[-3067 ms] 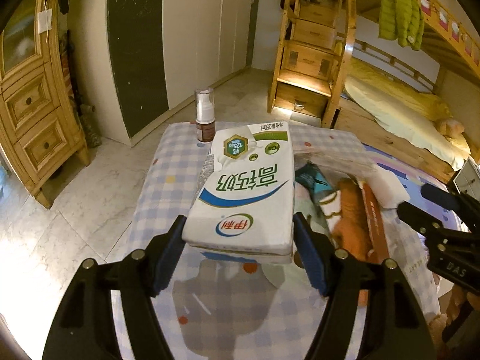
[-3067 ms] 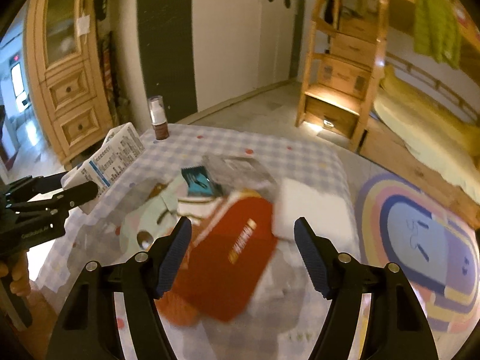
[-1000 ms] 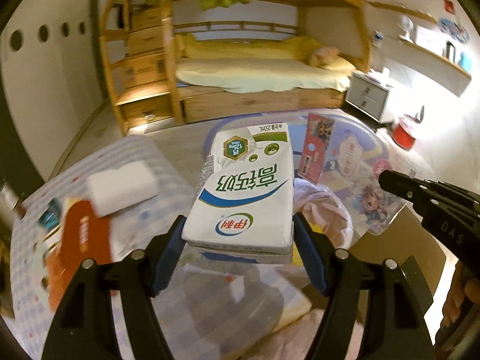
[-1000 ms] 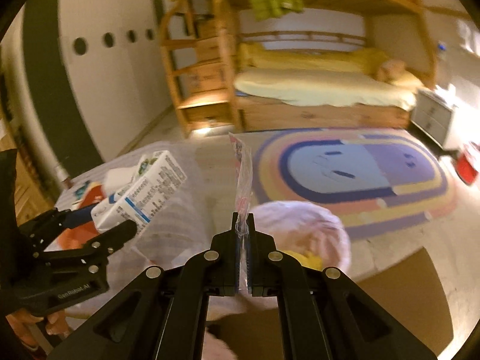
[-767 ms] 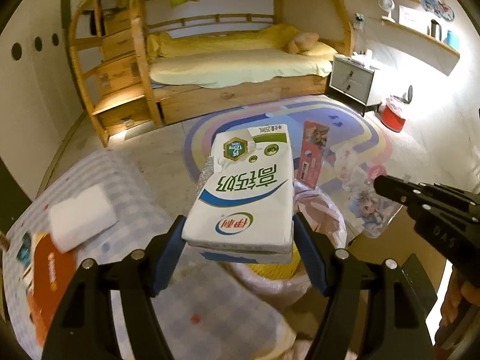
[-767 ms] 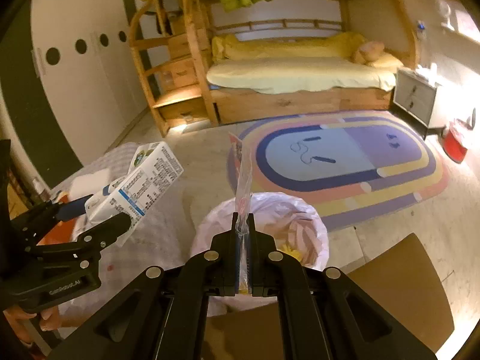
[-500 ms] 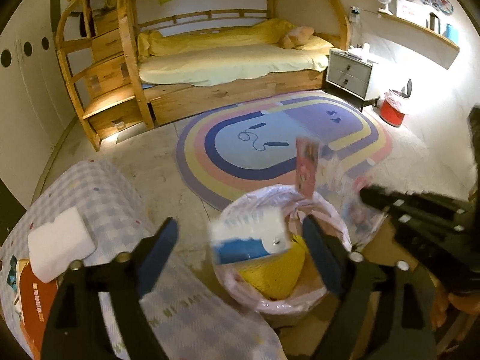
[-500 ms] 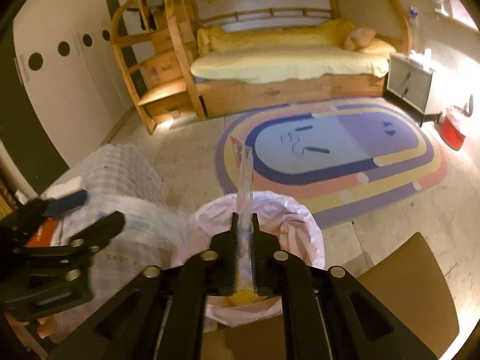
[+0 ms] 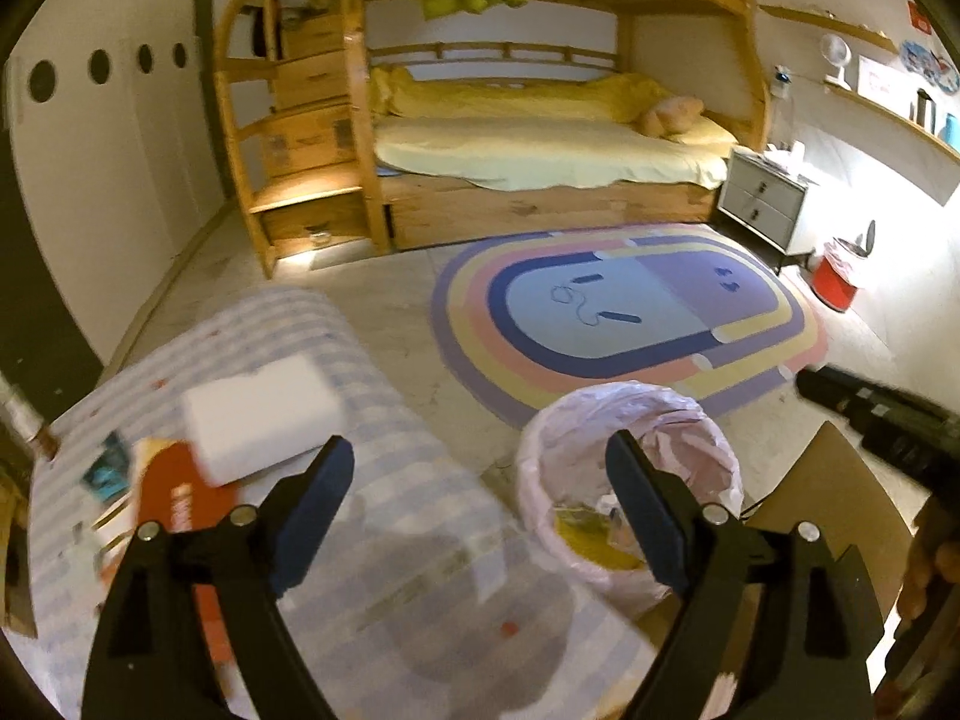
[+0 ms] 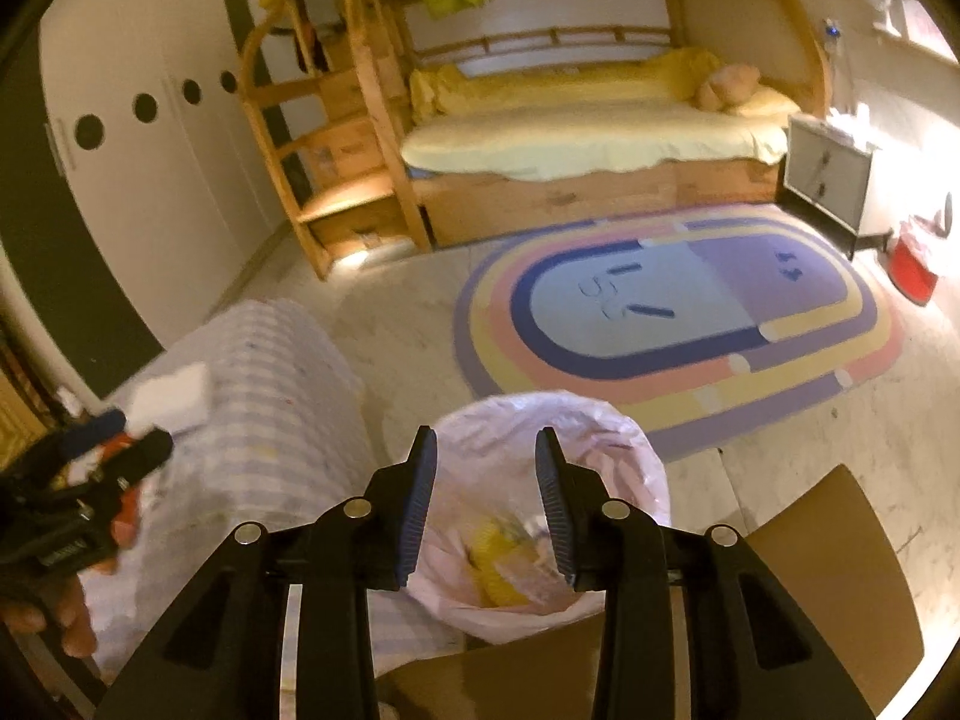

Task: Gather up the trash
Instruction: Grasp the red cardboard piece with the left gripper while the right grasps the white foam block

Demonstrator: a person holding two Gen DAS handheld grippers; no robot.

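Note:
A bin lined with a pink bag [image 9: 624, 420] [image 10: 576, 426] stands on the floor beside the table, with yellow and other trash inside. My left gripper [image 9: 480, 480] is open and empty, above the table's corner and the bin's left side. My right gripper [image 10: 485, 474] is open and empty, directly above the bin. On the checked tablecloth [image 9: 384, 570] lie a red packet [image 9: 180, 510], a white block [image 9: 264, 414] and a teal wrapper [image 9: 105, 468]. The right gripper shows at the right edge of the left wrist view [image 9: 876, 414].
A brown cardboard piece [image 10: 828, 576] lies on the floor to the right of the bin. A striped oval rug [image 10: 678, 312] covers the floor beyond. A wooden bunk bed [image 9: 540, 150] stands at the back, a grey nightstand [image 9: 762, 198] and a red bin [image 9: 837, 282] at right.
The left gripper opened and the milk carton dropped into the bin. The right gripper opened and let go of the thin wrapper. Both views swung from the table toward the bin.

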